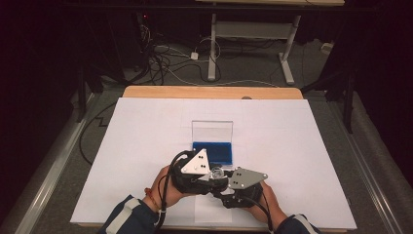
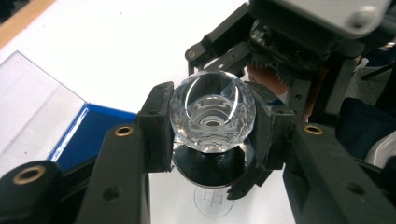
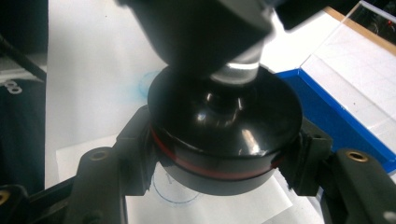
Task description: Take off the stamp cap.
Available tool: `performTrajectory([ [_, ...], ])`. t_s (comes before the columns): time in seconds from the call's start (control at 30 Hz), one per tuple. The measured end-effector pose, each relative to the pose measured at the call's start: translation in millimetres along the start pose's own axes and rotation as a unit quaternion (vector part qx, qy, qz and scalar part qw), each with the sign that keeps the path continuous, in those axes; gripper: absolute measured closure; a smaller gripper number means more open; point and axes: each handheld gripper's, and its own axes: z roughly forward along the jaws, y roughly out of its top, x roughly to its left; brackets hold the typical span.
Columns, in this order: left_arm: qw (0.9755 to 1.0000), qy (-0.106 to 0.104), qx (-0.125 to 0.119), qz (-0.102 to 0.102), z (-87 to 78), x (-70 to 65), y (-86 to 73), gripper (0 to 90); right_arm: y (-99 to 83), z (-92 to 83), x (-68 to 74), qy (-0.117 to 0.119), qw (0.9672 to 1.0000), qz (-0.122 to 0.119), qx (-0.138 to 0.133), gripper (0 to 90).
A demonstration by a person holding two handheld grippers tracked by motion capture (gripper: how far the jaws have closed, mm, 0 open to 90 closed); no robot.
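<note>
Nearest the high camera, the person's two sleeved forearms come in at six o'clock, hands close together near the counter's (image 1: 146, 92) front edge. The left gripper (image 2: 212, 123) has its jaws clamped on a clear faceted glass knob (image 2: 212, 114), pads pressing its sides at nine and three o'clock. Directly under the knob sits a black round base with a red ring (image 3: 224, 135), gripped by the jaws of the right gripper (image 3: 224, 154); both pieces are held just above the white sheet (image 1: 302, 146). Just beyond, at twelve o'clock, a blue-lined case with its clear lid upright (image 1: 212, 141) stands near the grippers. Wide bare sheet lies open at nine and three o'clock out to the edges.
</note>
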Motion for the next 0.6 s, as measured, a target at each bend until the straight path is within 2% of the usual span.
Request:
performTrajectory([
  [0.03, 1.0, 0.002, -0.008, 0.003, -1.9, -1.5, 0.9, 54.1, -0.3, 0.3, -0.7, -0.001, 1.0, 0.005, 0.002, 38.3],
  [0.1, 0.9998, -0.005, -0.018, -0.003, -5.1, -0.8, 1.9, 54.1, -2.1, 0.7, -2.8, -0.006, 0.9999, 0.008, 0.008, 38.3],
  [0.2, 0.9999, -0.001, -0.015, 0.0, -6.6, -0.7, 2.2, 54.1, -2.2, 0.8, -2.6, -0.01, 0.9999, 0.002, 0.013, 38.3],
  [0.37, 0.9998, 0.006, -0.017, -0.009, -10.3, 4.3, -0.9, 54.1, -6.3, 0.7, -4.0, -0.016, 0.9995, -0.003, 0.028, 38.2],
  [0.43, 0.9998, 0.009, -0.015, -0.009, -11.5, 5.3, -1.5, 54.1, -8.1, -2.2, -5.5, -0.02, 0.9991, -0.013, 0.036, 38.1],
  [0.5, 0.9996, 0.015, -0.019, -0.014, -14.9, 8.5, -3.5, 54.1, -10.3, -7.7, -8.6, -0.023, 0.9991, -0.004, 0.034, 38.1],
  [0.6, 0.9996, 0.018, -0.016, -0.015, -17.0, 10.7, -4.8, 54.1, -13.8, -17.3, -13.0, -0.031, 0.9989, -0.005, 0.035, 38.1],
])
